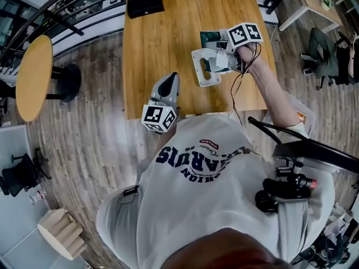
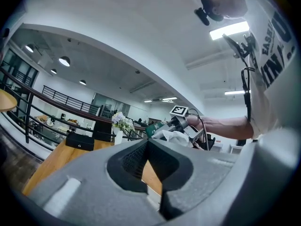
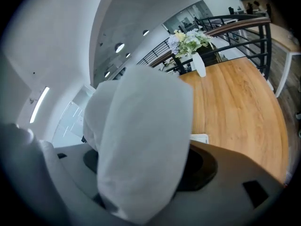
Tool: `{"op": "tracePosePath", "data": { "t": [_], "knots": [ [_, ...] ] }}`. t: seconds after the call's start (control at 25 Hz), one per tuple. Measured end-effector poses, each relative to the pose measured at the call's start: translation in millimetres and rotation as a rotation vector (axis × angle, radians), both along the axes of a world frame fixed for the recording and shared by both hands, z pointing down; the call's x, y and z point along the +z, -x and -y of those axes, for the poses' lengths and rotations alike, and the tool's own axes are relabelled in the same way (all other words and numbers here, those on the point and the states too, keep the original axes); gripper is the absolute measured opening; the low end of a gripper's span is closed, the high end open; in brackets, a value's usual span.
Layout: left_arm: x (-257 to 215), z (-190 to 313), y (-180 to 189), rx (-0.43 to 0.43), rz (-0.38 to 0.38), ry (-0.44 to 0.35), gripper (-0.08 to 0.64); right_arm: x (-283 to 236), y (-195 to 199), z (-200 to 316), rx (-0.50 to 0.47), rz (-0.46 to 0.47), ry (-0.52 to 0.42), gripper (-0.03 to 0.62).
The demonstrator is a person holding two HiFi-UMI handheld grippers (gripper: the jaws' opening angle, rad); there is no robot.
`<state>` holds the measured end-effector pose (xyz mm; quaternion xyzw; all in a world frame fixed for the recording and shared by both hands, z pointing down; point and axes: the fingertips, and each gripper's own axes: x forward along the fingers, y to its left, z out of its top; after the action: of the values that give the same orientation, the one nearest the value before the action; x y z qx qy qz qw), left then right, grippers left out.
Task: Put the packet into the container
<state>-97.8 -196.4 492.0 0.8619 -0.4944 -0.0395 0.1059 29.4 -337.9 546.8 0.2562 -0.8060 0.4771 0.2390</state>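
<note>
My right gripper hangs over the right half of the wooden table, shut on a white packet. In the right gripper view the packet bulges up between the two jaws of the right gripper and hides most of what lies ahead. A dark green container lies on the table just beyond the gripper, partly hidden by it. My left gripper is at the table's near edge with its jaws pointing up. In its own view the jaws of the left gripper meet with nothing between them.
A black box sits at the table's far left corner. A white vase with flowers stands at the far edge. A black railing runs behind the table. A round side table stands to the left, and chairs to the right.
</note>
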Motion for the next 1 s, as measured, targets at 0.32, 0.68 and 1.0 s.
{"op": "tracePosePath", "data": {
  "t": [0.32,0.68,1.0],
  "knots": [
    [8,-1,8,-0.046,-0.014,0.014,-0.003,7,10,0,-0.034,-0.013,0.011,0.347],
    [7,-2,10,-0.051,-0.006,0.016,-0.003,19,9,3,-0.021,-0.026,0.035,0.347],
    [8,-4,10,-0.062,0.003,0.030,-0.003,37,6,7,-0.008,-0.038,0.066,0.346]
  ]
}}
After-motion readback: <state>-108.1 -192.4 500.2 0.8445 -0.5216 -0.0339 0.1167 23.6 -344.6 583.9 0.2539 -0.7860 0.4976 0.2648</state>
